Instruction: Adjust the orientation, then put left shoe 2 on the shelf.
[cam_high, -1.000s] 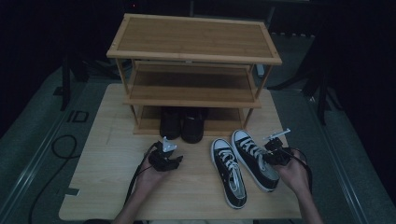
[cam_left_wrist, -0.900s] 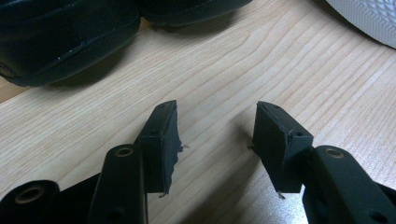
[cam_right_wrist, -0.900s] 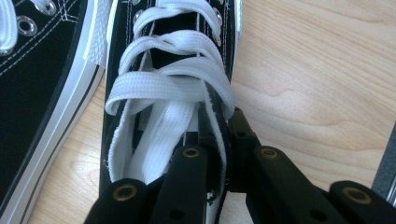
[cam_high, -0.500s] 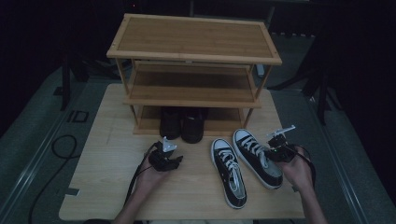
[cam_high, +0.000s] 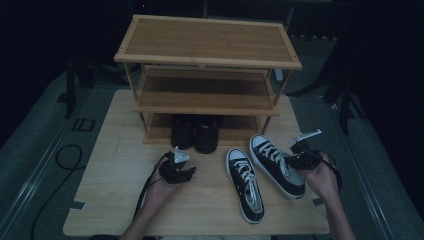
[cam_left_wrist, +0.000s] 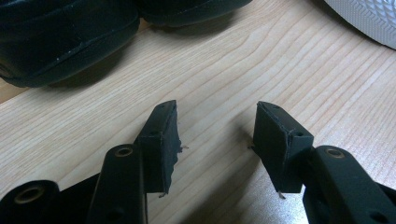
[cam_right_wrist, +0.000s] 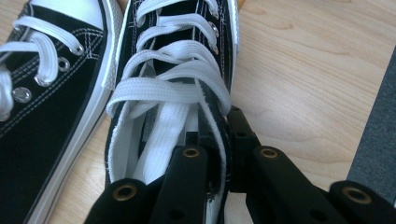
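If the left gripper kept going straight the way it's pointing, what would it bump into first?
Probably the black shoes under the wooden rack. The left gripper is open over bare table, which it may graze first; depth is unclear.

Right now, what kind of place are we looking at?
Probably a dim recording studio set up as a shoe-tidying station: a bamboo shoe rack on a wooden table, sneakers beside it, dark stands behind.

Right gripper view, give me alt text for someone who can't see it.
The right gripper has its black fingers shut on the side wall of a black sneaker with white laces. A second matching sneaker lies beside it on the wooden table.
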